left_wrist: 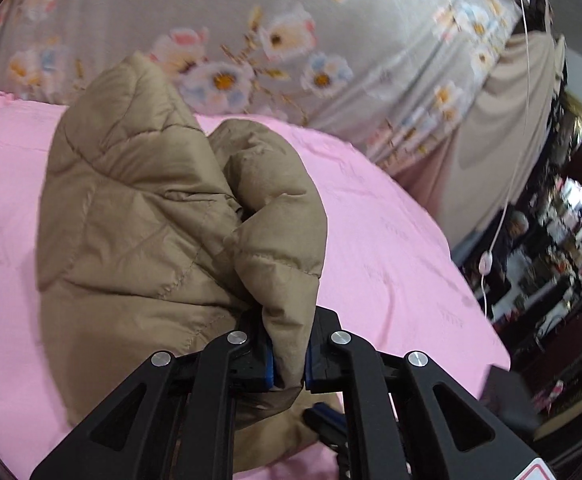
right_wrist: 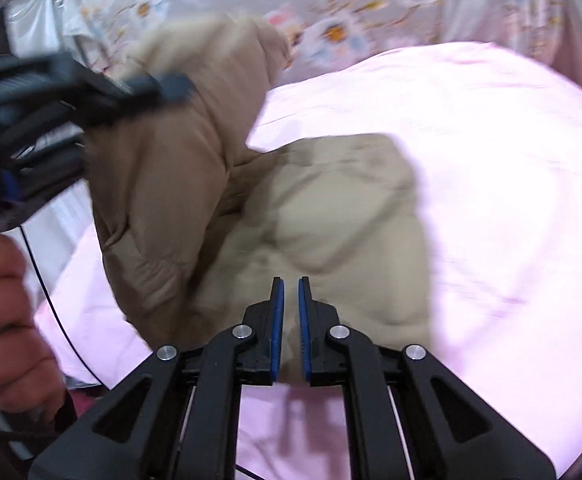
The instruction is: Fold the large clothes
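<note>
Tongs at work on a tan quilted jacket over a pink bed cover.
Left tongs (left_wrist: 289, 360) pinch a fold of the tan quilted jacket (left_wrist: 139, 216) between blue pads, lifting it above the pink sheet (left_wrist: 391, 248). Right tongs (right_wrist: 289, 320) stand pressed nearly together, gripping nothing, above the jacket's flat part. A hand (right_wrist: 7, 320) holds the left tool. Beyond lies a floral bedspread (left_wrist: 331, 40).

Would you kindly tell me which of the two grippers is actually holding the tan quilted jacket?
The left gripper: its blue pads pinch a fold of the tan quilted jacket. The right gripper is shut on nothing.
</note>
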Demonstrator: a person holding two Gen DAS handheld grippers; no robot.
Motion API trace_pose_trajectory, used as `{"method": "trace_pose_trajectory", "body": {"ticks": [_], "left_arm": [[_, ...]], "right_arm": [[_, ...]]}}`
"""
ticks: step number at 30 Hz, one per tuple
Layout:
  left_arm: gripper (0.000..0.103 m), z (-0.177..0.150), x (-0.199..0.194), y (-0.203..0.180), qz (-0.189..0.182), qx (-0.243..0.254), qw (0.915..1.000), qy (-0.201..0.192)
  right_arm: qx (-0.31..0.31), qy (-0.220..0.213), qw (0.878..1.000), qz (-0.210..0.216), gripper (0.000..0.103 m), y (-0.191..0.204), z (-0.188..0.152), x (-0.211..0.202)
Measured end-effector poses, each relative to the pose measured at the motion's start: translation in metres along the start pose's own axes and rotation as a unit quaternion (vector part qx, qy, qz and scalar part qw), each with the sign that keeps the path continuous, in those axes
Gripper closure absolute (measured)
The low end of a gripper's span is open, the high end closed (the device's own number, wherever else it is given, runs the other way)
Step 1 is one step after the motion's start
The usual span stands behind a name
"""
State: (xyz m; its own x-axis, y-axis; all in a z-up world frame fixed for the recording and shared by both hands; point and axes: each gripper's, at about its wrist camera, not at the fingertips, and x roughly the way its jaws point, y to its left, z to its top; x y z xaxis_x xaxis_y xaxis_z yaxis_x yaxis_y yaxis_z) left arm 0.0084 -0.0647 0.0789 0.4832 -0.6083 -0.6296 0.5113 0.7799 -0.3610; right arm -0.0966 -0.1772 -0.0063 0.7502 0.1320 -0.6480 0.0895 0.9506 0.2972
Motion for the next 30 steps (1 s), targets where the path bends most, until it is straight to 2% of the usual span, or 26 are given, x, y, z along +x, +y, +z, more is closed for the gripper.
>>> {"method": "trace_pose_trajectory", "body": {"ticks": [6, 11, 14, 16, 19, 20, 21, 22, 24, 27, 30], "left_arm": [[0.097, -0.046, 0.071, -0.043, -0.016, 0.034, 0.9943, 0.099], [0.097, -0.074, 0.101, -0.057, 0.009, 0.058, 0.9900, 0.128], [0.097, -0.078, 0.111, -0.057, 0.016, 0.061, 0.9875, 0.144], [0.095, -0.073, 0.105, -0.058, 0.007, 0.051, 0.9875, 0.149], [0.086, -0.059, 0.077, -0.057, -0.012, 0.038, 0.9897, 0.138], [0.083, -0.054, 0.066, -0.056, -0.020, 0.036, 0.9907, 0.130], [0.073, -0.049, 0.053, -0.055, -0.029, 0.032, 0.9921, 0.118], [0.057, -0.044, 0.041, -0.053, -0.034, 0.026, 0.9936, 0.105], [0.043, -0.032, 0.014, -0.047, -0.039, 0.008, 0.9971, 0.065], [0.042, -0.011, -0.016, -0.033, -0.037, -0.005, 0.9992, 0.016], [0.042, 0.012, -0.032, -0.002, 0.010, -0.035, 0.9993, -0.014]], "right_arm": [[0.014, -0.018, 0.999, -0.049, 0.096, -0.031, -0.003, -0.024], [0.015, -0.023, 0.996, -0.081, 0.095, -0.055, -0.005, -0.039], [0.007, -0.028, 0.995, -0.092, 0.095, -0.060, -0.007, -0.041], [0.007, -0.036, 0.995, -0.095, 0.095, -0.060, -0.003, -0.043], [-0.003, -0.054, 0.993, -0.102, 0.091, -0.057, 0.003, -0.053], [-0.004, -0.059, 0.993, -0.102, 0.083, -0.057, 0.007, -0.054], [-0.004, -0.066, 0.993, -0.100, 0.080, -0.057, 0.010, -0.057], [-0.003, -0.071, 0.993, -0.096, 0.073, -0.057, 0.013, -0.059], [0.000, -0.082, 0.993, -0.085, 0.070, -0.055, 0.023, -0.060], [0.003, -0.091, 0.993, -0.069, 0.069, -0.050, 0.037, -0.061], [0.023, -0.095, 0.995, -0.024, 0.067, -0.047, 0.064, -0.061]]}}
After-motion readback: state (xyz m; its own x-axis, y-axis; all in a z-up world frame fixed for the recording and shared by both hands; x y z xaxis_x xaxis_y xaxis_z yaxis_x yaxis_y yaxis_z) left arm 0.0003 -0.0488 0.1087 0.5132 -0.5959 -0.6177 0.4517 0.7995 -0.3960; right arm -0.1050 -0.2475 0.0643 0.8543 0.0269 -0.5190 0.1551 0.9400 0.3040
